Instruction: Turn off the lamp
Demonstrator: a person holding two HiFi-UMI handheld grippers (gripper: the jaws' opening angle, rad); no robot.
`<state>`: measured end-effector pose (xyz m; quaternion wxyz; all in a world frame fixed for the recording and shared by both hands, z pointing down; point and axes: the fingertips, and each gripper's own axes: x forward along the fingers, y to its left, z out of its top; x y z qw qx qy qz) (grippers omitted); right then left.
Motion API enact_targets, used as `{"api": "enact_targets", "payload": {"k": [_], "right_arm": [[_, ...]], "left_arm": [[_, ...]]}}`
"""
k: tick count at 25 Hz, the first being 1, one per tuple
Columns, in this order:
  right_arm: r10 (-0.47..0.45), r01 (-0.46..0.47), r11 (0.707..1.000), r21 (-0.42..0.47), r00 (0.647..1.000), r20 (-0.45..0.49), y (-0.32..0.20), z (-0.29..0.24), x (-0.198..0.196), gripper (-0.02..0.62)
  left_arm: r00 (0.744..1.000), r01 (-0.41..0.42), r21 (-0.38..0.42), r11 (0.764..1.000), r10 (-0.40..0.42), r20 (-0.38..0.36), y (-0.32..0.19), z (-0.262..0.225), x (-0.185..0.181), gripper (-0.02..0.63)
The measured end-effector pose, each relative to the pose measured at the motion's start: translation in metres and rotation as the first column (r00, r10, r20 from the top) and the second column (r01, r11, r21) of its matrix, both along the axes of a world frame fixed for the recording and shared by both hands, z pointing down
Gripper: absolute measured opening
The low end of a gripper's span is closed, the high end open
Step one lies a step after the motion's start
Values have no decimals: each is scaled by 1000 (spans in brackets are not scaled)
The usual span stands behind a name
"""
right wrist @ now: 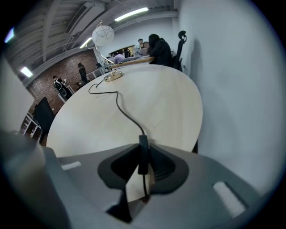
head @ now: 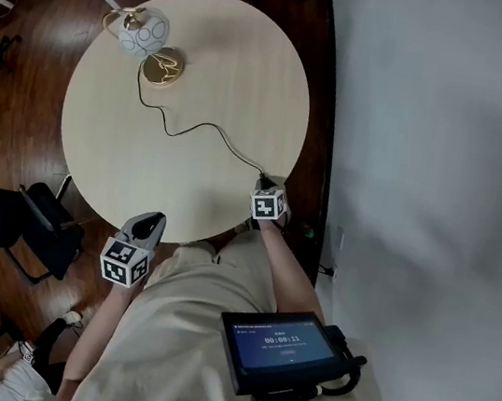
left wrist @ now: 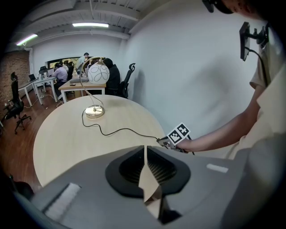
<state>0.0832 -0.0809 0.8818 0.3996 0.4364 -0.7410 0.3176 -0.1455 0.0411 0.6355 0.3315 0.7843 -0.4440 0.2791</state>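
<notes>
A lamp with a white globe shade (head: 143,33) and a brass base (head: 164,66) stands at the far left of the round wooden table (head: 254,63). Its black cord (head: 197,125) snakes across to the near right edge. There my right gripper (head: 263,184) is shut on the cord's black inline switch (right wrist: 143,154), which sits upright between the two pads. The lamp's globe (right wrist: 103,34) looks pale, with no clear glow. My left gripper (head: 148,223) hovers at the table's near edge, jaws shut with nothing between them (left wrist: 144,152), well away from the cord (left wrist: 116,132).
A white wall (head: 451,132) runs close along the table's right side. A black chair (head: 30,226) stands at the near left on the wooden floor. A screen (head: 279,349) hangs at the person's chest. Desks with seated people (left wrist: 67,76) lie beyond the lamp.
</notes>
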Motion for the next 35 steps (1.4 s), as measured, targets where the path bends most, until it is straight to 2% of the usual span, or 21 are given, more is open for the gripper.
{"api": "enact_targets", "payload": {"k": [4, 7, 8, 9, 13, 16, 19, 26, 29, 32, 35], "right_arm": [[-19, 20, 1000, 10, 999, -32, 2, 1, 2, 69], [-46, 50, 995, 85, 998, -51, -2, -7, 3, 105], [-53, 57, 992, 114, 998, -42, -4, -12, 3, 162], [-56, 60, 988, 139, 998, -30, -6, -18, 3, 184], [-60, 62, 976, 211, 998, -14, -12, -44, 10, 196], [-12, -2, 965, 264, 998, 54, -22, -79, 14, 196], [20, -68, 930, 361, 990, 136, -34, -127, 1, 184], [-50, -104, 830, 549, 965, 259, -57, -264, -73, 138], [-85, -135, 792, 595, 941, 327, -51, -320, -110, 132], [-126, -141, 760, 634, 925, 358, -35, -359, -144, 123], [-157, -143, 742, 655, 913, 377, -16, -384, -173, 115]], "left_arm": [[1000, 6, 3, 1000, -6, 0, -2, -1, 2, 6], [1000, 15, 9, 1000, -15, -6, -4, -2, 3, 6], [1000, 18, 14, 1000, -18, -8, -5, -3, 4, 6], [1000, 20, 18, 1000, -20, -10, -5, -3, 4, 6], [999, 32, 39, 999, -31, -27, -11, -5, 4, 6], [997, 56, 67, 996, -53, -51, -21, -9, -1, 6], [994, 85, 101, 991, -78, -75, -28, -17, -16, 6], [979, 139, 160, 977, -112, -168, -40, -40, -71, 6], [976, 153, 192, 969, -118, -181, -40, -56, -103, 6], [970, 183, 220, 958, -140, -198, -39, -68, -138, 6], [963, 213, 245, 946, -160, -219, -36, -78, -169, 5]]}}
